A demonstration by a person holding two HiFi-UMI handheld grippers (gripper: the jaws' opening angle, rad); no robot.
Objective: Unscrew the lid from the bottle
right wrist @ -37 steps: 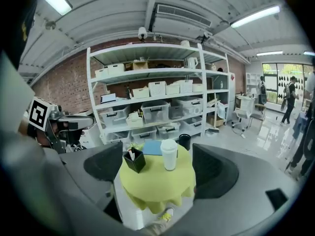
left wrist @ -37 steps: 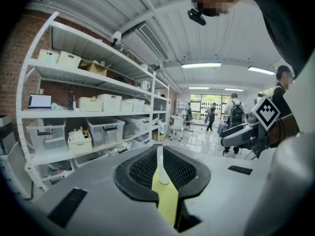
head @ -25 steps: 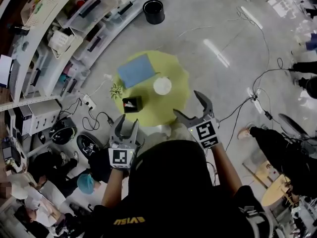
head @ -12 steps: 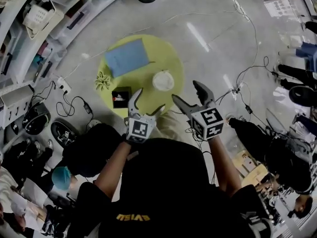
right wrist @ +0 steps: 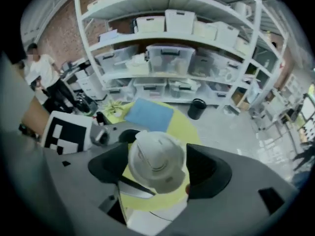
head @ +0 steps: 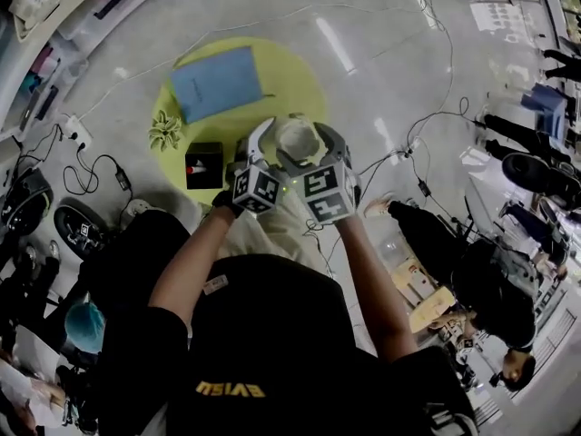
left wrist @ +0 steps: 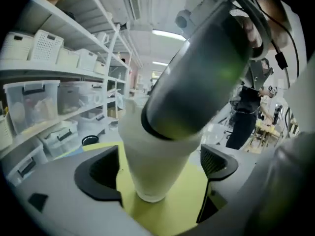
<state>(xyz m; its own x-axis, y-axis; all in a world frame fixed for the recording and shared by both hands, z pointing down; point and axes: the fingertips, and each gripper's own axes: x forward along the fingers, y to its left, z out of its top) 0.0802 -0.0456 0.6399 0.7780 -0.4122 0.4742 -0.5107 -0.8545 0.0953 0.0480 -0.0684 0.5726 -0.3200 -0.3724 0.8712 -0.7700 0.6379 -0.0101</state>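
A white bottle (head: 295,138) with a white lid (right wrist: 156,159) stands on the round yellow table (head: 300,80). In the left gripper view its pale body (left wrist: 147,156) rises between my jaws. My left gripper (head: 275,148) is open around the lower body; its jaws have just been opening, and a gap shows on the right side. My right gripper (head: 307,140) comes from above, its jaws straddling the lid. Those jaws have just been closing a little and stand close to the lid's sides; I see no firm press. One grey right-gripper finger (left wrist: 202,77) crosses the bottle's top.
On the table lie a blue mat (head: 216,82), a small black box (head: 203,164) and a green plant-like ornament (head: 165,131). Cables run over the floor around it. Shelves with plastic bins (right wrist: 167,58) stand behind, with a black bucket (right wrist: 197,108) beside them. A person (head: 495,262) sits at the right.
Both grippers have dropped from apart in front of me and come together at the bottle. The left jaws have spread wider. The bottle has not moved.
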